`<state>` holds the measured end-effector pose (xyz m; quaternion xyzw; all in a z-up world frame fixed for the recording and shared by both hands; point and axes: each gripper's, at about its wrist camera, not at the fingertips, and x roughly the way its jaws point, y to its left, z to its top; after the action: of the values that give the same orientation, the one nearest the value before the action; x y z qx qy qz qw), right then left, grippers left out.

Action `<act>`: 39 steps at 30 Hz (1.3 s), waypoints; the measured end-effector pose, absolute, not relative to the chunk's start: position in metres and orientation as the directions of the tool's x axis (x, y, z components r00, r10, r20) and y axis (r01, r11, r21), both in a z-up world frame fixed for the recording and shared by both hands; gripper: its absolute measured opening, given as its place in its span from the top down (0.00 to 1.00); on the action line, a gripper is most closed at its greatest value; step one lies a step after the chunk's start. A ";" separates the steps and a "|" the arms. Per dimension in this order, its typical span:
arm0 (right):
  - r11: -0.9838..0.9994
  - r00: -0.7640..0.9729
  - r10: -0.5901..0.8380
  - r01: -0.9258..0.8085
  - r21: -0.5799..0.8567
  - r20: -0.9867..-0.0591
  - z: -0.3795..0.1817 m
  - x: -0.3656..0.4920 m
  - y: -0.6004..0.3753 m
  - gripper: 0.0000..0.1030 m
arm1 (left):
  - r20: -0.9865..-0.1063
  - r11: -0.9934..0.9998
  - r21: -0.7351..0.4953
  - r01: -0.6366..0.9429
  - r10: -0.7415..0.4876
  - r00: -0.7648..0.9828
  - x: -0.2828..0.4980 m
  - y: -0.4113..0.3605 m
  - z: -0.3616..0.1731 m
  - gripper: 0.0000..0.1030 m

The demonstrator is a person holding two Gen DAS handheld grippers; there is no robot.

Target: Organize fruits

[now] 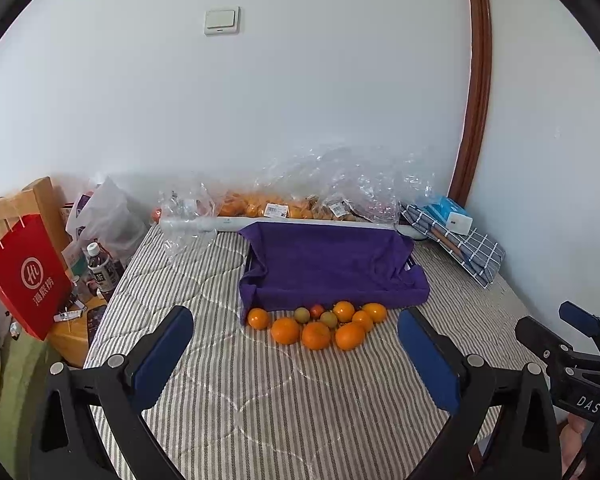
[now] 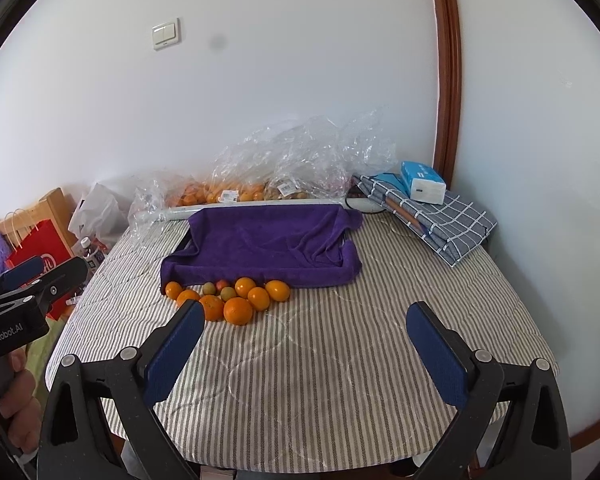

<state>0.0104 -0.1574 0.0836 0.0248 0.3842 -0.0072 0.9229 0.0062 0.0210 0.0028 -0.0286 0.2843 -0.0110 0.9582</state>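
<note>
- Striped quilted table cover (image 1: 260,400) over whole worktop; fruit cluster (image 1: 320,326) near middle, touching front edge of purple towel (image 1: 332,264).
- Cluster: several oranges (image 2: 238,311) in front, smaller greenish fruits (image 1: 301,314) and one reddish fruit (image 1: 317,311) behind, hard against towel.
- Towel draped over what looks like a shallow dark tray (image 1: 247,265), sagging inward; nothing visible inside. Probably the destination.
- Left gripper (image 1: 296,344): released, pads wide apart, empty, low over near edge. Cluster straight ahead, centred between its fingers.
- Right gripper (image 2: 305,340): released too, empty. Cluster ahead but off to its left, partly behind left pad.
- Judgement: left gripper better lined up, though neither clearly nearer. Cluster's long axis runs left to right along towel edge; front oranges reachable first.
- Far edge: clear plastic bags (image 2: 300,156) by wall, more orange fruit inside, price labels showing.
- Far right corner: folded checked cloth (image 2: 440,216), blue tissue pack (image 2: 422,182) on top.
- Off left edge: red paper bag (image 1: 28,276), bottle (image 1: 102,268).
</note>
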 end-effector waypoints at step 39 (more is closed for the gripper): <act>1.000 0.662 0.014 0.003 0.021 -0.749 0.048 0.046 -0.137 0.07 | -0.583 0.994 -0.109 -0.012 -0.054 0.811 0.050 0.052 -0.028 0.00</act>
<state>0.0456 -0.1370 0.0481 0.0102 0.4110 0.0028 0.9116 0.0497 0.0524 -0.0282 -0.0538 0.3074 -0.0111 0.9500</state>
